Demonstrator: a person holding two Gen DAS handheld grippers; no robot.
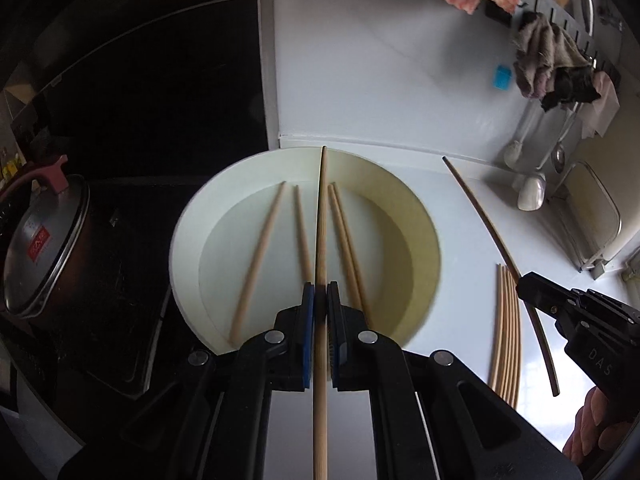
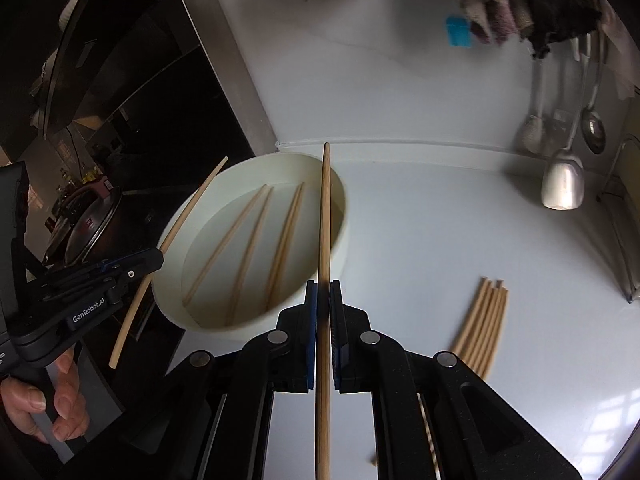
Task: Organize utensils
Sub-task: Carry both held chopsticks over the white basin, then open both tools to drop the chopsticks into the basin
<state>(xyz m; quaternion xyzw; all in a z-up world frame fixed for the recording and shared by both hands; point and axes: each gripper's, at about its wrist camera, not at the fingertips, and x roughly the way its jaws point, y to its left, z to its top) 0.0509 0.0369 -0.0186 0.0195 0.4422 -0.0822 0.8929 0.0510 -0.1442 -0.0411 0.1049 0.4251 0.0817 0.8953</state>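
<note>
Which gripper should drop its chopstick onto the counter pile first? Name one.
Right, probably. The right gripper hangs nearer the chopstick pile; the left gripper sits above the bowl, farther away. Each clamps one chopstick.

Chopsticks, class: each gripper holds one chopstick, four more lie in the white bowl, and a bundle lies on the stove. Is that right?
One slip. The bundle lies on the white counter, not the stove, as the right wrist view shows. The rest holds: left gripper and right gripper each hold a chopstick, and four lie in the bowl.
</note>
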